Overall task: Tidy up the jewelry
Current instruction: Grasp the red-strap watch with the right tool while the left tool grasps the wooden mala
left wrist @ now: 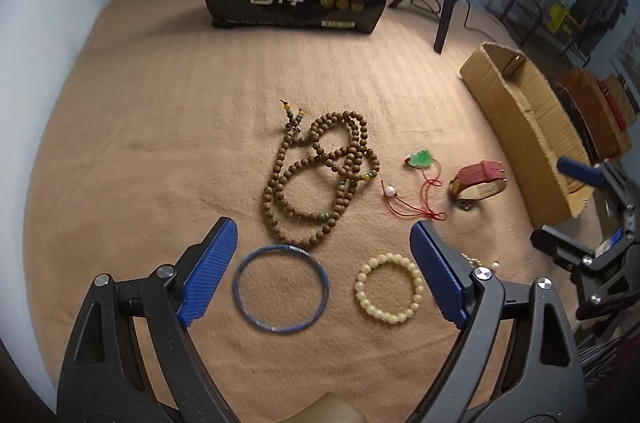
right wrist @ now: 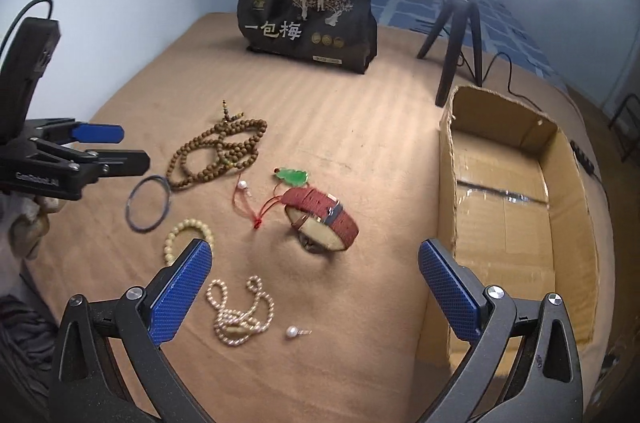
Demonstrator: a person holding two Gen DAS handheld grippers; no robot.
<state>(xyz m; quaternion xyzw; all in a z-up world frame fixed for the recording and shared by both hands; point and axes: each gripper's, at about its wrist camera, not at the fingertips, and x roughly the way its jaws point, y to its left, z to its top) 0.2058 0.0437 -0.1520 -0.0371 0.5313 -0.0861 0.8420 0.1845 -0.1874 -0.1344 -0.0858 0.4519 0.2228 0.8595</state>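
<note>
Where the tan blanket (right wrist: pixel 340 111) spreads flat, seven pieces of jewelry lying loose: one long brown bead strand (left wrist: pixel 320 179) coiled in loops, one blue bangle (left wrist: pixel 281 290) just in front of it, one cream bead bracelet (left wrist: pixel 389 287) beside the bangle, one green pendant (right wrist: pixel 292 176) on a red cord, one red-strapped watch (right wrist: pixel 322 223) touching that cord, one small-pearl necklace (right wrist: pixel 240 317) heaped near the front, one single pearl earring (right wrist: pixel 294 332) just beside it. Right of all these, one open cardboard box (right wrist: pixel 516 127), holding no jewelry. Farther back, one black printed bag (right wrist: pixel 308 23) standing upright and one ring light on a tripod (right wrist: pixel 456 39). Left gripper (left wrist: pixel 324 275) spread wide above bangle and bracelet, gripping nothing. Right gripper (right wrist: pixel 316 291) likewise wide, over the pearls, gripping nothing.
</note>
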